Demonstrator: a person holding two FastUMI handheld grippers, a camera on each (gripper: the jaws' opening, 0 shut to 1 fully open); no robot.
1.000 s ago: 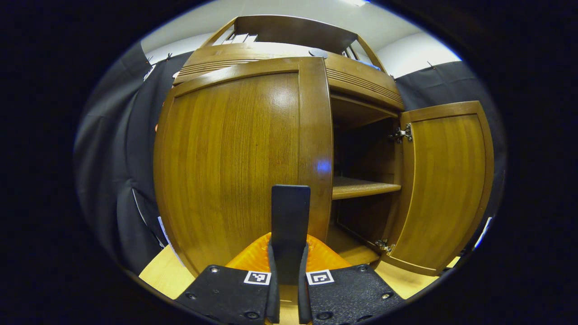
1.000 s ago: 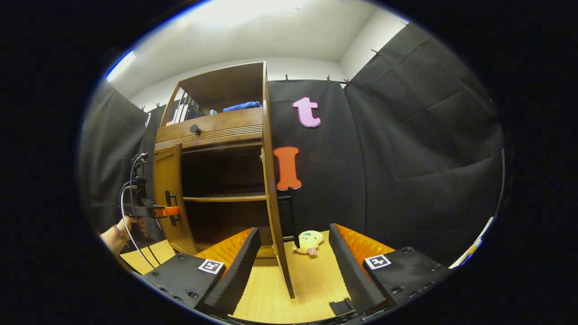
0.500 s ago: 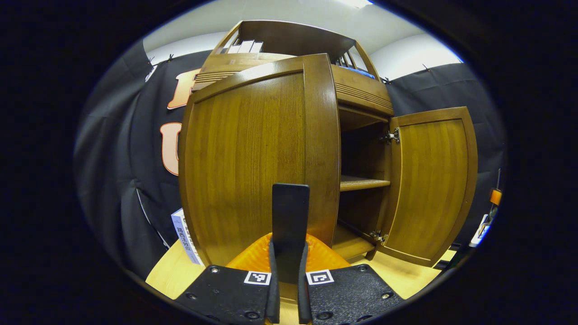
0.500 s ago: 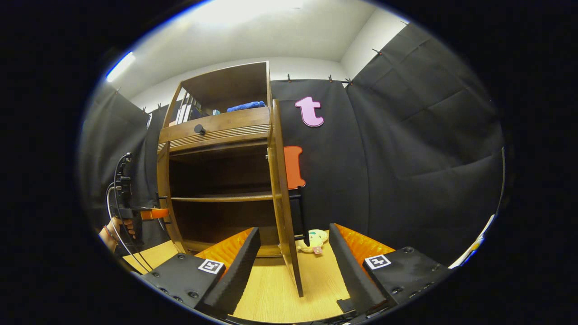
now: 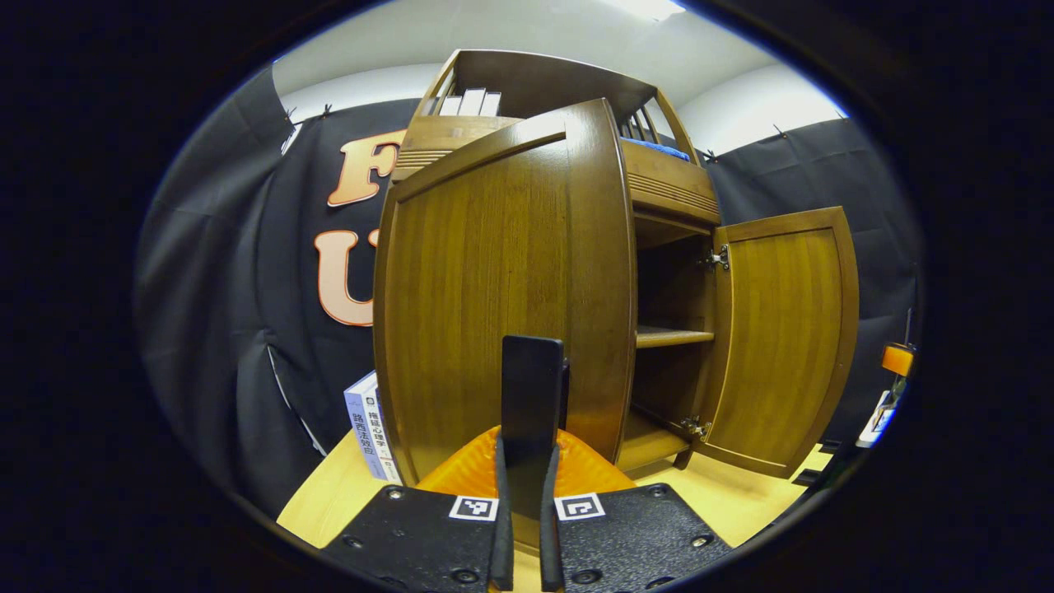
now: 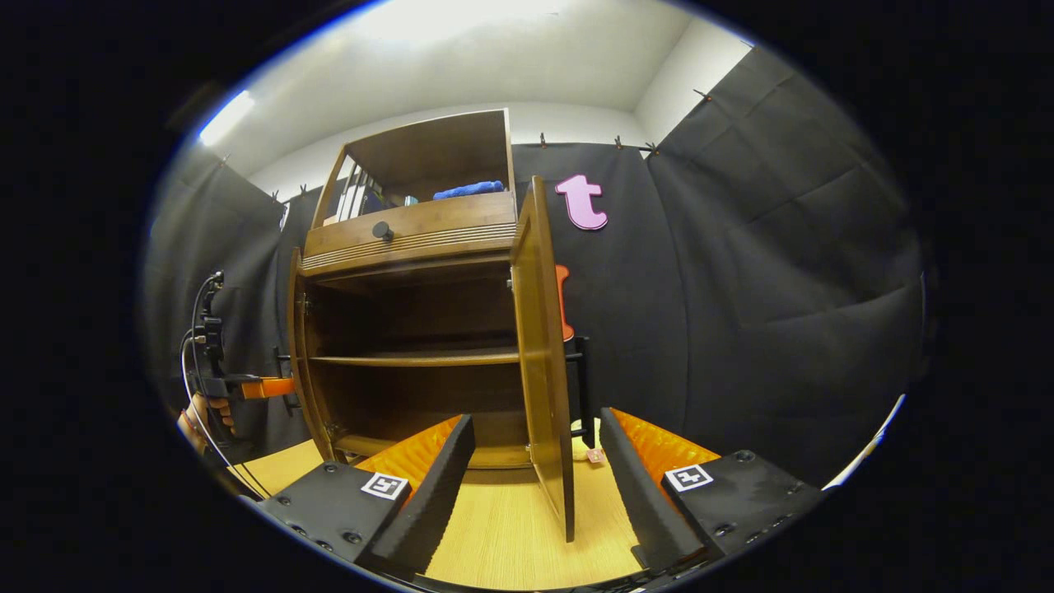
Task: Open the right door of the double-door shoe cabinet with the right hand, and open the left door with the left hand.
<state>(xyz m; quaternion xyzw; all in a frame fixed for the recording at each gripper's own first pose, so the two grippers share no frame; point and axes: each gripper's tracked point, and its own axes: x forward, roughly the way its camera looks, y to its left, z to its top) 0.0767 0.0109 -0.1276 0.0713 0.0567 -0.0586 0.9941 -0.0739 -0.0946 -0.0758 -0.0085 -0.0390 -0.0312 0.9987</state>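
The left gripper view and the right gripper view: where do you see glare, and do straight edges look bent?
Left gripper view: a soft sheen on the upper left door, whose edges bow outward from the fisheye lens. Right gripper view: the ceiling light glares bright, the cabinet interior is dark, and the right door edge curves slightly.

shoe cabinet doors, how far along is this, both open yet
Nearly done. The right door stands swung wide, and the right gripper is open and off it. In hand: the left gripper is shut on the left door's handle, with the left door swung out, showing the shelf. What looks left is finishing that swing, if any remains, and letting go.
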